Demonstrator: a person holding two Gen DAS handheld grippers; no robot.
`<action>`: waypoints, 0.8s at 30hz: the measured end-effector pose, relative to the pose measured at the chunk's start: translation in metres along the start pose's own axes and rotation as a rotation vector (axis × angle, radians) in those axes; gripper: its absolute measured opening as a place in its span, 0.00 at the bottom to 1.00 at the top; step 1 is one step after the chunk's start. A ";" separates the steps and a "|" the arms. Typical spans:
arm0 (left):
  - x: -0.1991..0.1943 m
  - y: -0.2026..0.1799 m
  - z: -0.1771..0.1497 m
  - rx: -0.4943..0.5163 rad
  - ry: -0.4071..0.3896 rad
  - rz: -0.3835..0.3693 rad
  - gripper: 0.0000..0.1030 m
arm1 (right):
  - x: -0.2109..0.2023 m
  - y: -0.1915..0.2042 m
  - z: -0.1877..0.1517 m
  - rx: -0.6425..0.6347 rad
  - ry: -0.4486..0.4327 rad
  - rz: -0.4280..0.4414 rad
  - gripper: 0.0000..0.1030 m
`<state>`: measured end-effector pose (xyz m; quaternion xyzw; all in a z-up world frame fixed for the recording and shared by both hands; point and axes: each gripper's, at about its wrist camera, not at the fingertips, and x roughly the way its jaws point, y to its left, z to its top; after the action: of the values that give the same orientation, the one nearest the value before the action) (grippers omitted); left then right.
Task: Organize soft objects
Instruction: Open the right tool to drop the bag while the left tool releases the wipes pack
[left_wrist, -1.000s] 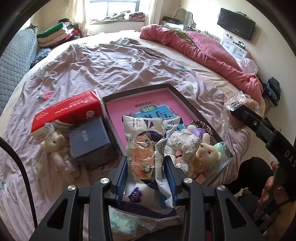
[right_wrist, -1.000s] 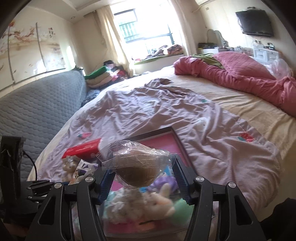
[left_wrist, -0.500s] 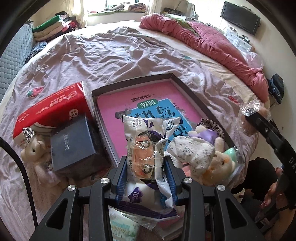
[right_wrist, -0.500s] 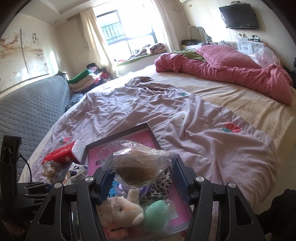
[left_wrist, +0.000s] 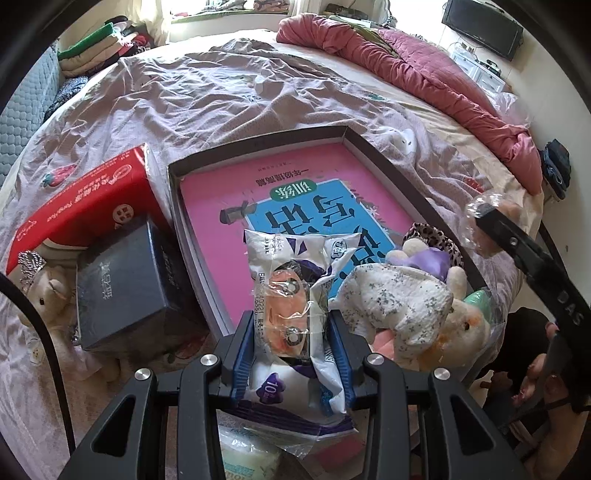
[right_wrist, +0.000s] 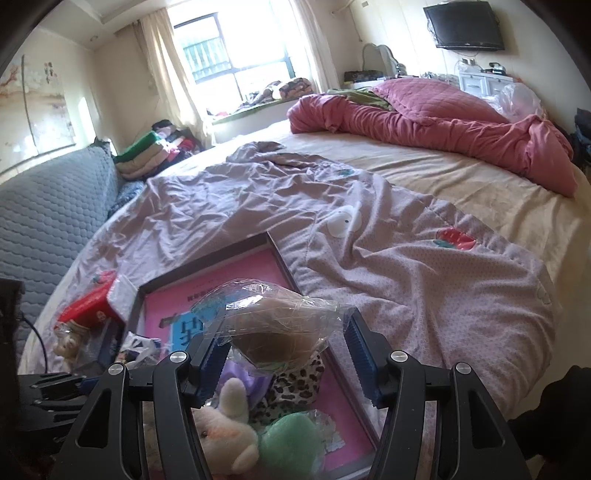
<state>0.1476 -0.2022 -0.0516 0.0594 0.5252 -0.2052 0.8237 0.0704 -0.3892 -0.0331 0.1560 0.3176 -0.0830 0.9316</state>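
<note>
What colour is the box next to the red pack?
Dark navy blue. The box shows best in the left wrist view, beside the red pack.

Right gripper (right_wrist: 282, 354): blue pads clamp a clear crinkly plastic bag holding something brown (right_wrist: 273, 325).
Below: dark-framed shallow tray with pink floor (right_wrist: 207, 258); white plush rabbit (right_wrist: 225, 432).

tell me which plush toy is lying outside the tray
The small beige teddy bear on the bedspread, left of the dark blue box. The white rabbit plush lies inside the tray.
</note>
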 end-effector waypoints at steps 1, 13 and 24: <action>0.001 0.000 0.000 0.000 0.001 0.000 0.38 | 0.005 0.000 0.001 -0.001 0.006 -0.001 0.60; 0.007 0.003 -0.001 -0.012 0.007 -0.013 0.38 | 0.036 0.006 -0.016 -0.011 0.090 0.023 0.60; 0.007 0.005 -0.003 -0.026 0.007 -0.018 0.39 | 0.030 0.004 -0.018 0.006 0.086 0.046 0.61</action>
<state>0.1503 -0.1986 -0.0600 0.0446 0.5311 -0.2057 0.8208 0.0851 -0.3805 -0.0643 0.1693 0.3536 -0.0556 0.9183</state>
